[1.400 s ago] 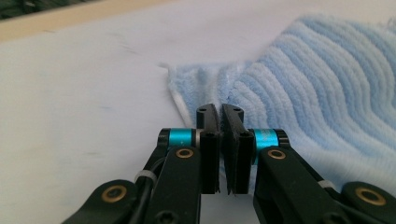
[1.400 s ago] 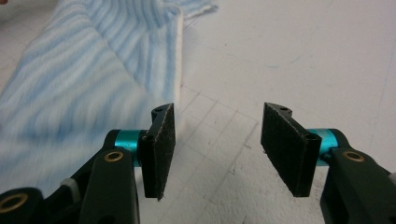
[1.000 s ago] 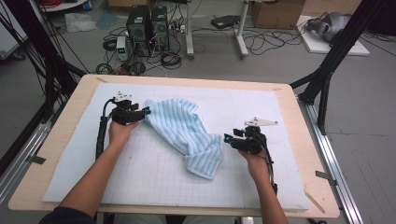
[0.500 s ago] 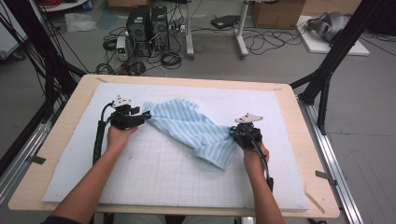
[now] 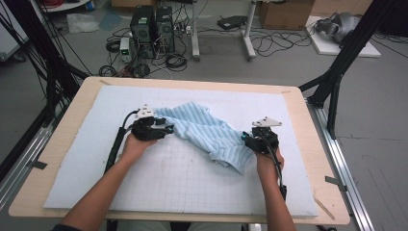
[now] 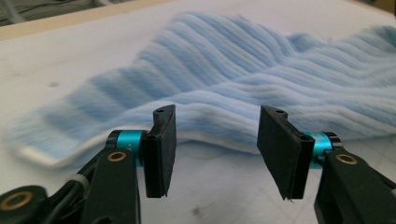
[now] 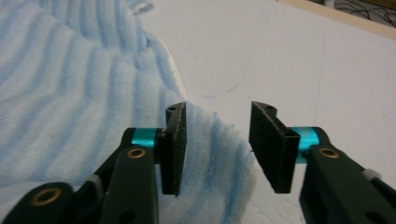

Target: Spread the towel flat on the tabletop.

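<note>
A light blue striped towel point(image 5: 207, 132) lies rumpled across the middle of the white mat point(image 5: 168, 192). My left gripper point(image 5: 166, 129) is at the towel's left end, its jaws open. In the left gripper view the towel's folded edge point(image 6: 233, 74) lies just beyond the left gripper point(image 6: 217, 116), untouched by the pads. My right gripper point(image 5: 245, 139) is at the towel's right end. Its jaws have just been opening. In the right gripper view the towel's corner point(image 7: 215, 154) lies loose between the jaws of the right gripper point(image 7: 219, 109), and the pads do not press on it.
The mat rests on a wooden table point(image 5: 62, 144) with a bare rim all round. Metal rails point(image 5: 346, 173) run along both sides. Black frame legs point(image 5: 337, 82) stand at the far corners. Computers point(image 5: 154, 24) and cables sit on the floor behind.
My left gripper has moved right and slightly nearer along the towel's left end. The towel's near end, which hung toward the person, now stretches right to the right gripper.
</note>
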`<action>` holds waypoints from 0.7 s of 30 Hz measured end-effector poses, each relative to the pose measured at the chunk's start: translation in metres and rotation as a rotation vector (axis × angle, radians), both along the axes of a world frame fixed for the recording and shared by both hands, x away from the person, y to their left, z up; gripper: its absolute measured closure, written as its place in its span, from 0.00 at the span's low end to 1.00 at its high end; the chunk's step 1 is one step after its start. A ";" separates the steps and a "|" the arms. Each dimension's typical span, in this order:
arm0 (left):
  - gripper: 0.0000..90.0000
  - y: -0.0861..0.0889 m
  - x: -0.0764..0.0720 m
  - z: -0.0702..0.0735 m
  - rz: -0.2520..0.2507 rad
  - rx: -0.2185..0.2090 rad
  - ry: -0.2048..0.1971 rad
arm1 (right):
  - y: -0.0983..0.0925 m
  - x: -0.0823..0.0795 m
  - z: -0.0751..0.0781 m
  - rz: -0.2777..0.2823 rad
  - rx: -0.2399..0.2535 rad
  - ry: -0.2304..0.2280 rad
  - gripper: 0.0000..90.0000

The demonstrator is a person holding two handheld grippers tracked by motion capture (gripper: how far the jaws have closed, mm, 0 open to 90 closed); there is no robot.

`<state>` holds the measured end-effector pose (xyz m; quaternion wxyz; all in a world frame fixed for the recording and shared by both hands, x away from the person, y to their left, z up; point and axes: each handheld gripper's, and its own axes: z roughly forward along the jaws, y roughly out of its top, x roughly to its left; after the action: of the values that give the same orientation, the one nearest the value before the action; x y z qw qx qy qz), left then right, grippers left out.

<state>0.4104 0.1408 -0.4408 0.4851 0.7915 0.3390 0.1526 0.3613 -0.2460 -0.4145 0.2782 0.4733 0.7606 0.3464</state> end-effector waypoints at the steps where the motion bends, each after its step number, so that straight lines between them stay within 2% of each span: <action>1: 0.48 -0.009 0.000 -0.002 -0.020 0.019 0.005 | 0.000 -0.001 0.001 0.006 0.022 0.001 0.59; 4: 0.43 -0.024 0.002 -0.005 -0.042 0.057 0.016 | -0.002 -0.005 0.004 0.013 0.043 -0.015 0.58; 5: 0.43 -0.029 0.003 -0.006 -0.044 0.073 0.021 | -0.002 -0.006 0.004 0.016 0.063 -0.016 0.58; 6: 0.43 -0.033 0.005 -0.008 -0.048 0.096 0.027 | -0.002 -0.007 0.003 0.019 0.068 -0.016 0.57; 7: 0.45 -0.037 0.006 -0.009 -0.042 0.138 0.037 | -0.003 -0.007 0.002 0.022 0.068 -0.015 0.57; 8: 0.52 -0.039 0.007 -0.009 -0.033 0.169 0.038 | -0.003 -0.007 0.001 0.027 0.077 -0.006 0.57; 9: 0.59 -0.040 0.008 -0.009 -0.030 0.179 0.024 | -0.004 -0.007 -0.001 0.032 0.076 -0.005 0.57; 10: 0.71 -0.039 0.009 -0.008 -0.026 0.191 0.014 | -0.004 -0.007 -0.001 0.031 0.084 0.003 0.57; 11: 0.89 -0.037 0.010 -0.006 -0.018 0.206 -0.001 | -0.005 -0.007 -0.002 0.036 0.087 0.002 0.57; 13: 0.95 -0.031 0.013 -0.004 0.010 0.202 -0.008 | -0.005 -0.007 -0.002 0.039 0.098 0.009 0.57; 15: 0.96 -0.024 0.016 -0.002 0.037 0.187 -0.016 | -0.003 -0.008 -0.001 0.049 0.100 0.003 0.57; 19: 0.96 0.002 0.026 0.006 0.130 0.125 -0.009 | 0.003 -0.008 -0.001 0.075 0.100 0.007 0.58; 21: 0.96 0.014 0.030 0.009 0.164 0.105 -0.006 | 0.008 -0.009 -0.001 0.115 0.109 0.010 0.58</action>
<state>0.4408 0.1546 -0.4313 0.4296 0.7852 0.3926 0.2116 0.3520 -0.2377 -0.4156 0.2277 0.4451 0.7679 0.4004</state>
